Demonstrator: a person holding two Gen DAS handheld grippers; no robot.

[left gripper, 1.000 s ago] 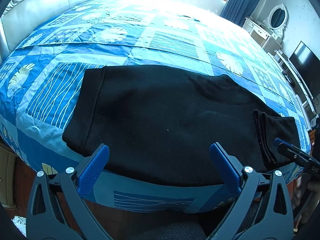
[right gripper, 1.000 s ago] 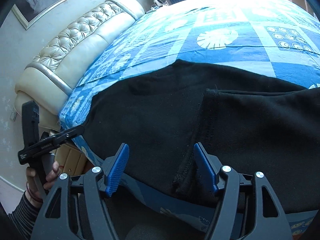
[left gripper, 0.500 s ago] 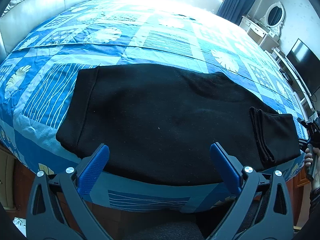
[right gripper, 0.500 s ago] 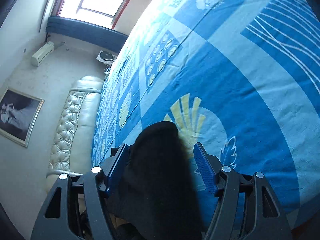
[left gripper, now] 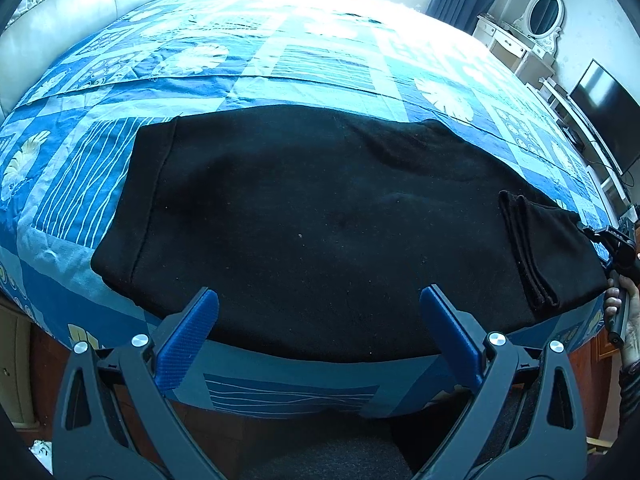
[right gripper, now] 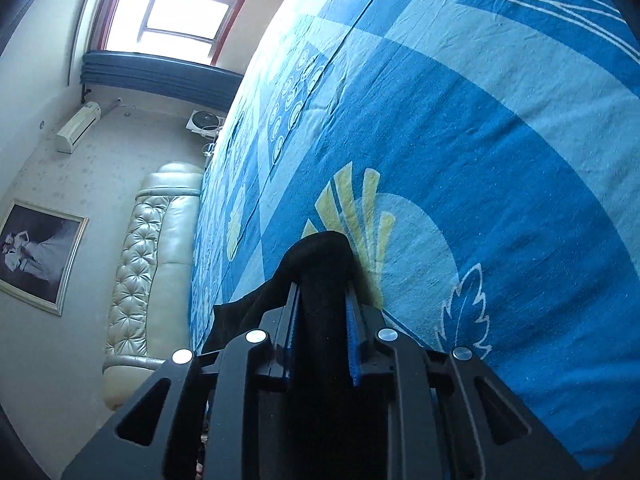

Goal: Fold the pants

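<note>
Softly bunched black pants [right gripper: 324, 264] — matte knit.

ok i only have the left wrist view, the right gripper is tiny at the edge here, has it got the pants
Observer: Yes. In the right wrist view the right gripper is closing its jaws, with a black fold of the pants between the pads.
Operator: which part of the pants
Observer: An end that bulges out past the fingertips; it lies over the yellow fan print on the bedspread.
Operator: anything else over there i cant see
Observer: A framed picture hangs on the wall near the padded headboard.
Operator: and my left gripper
Observer: The left gripper is open above the near edge of the pants, with no cloth between its pads.
</note>
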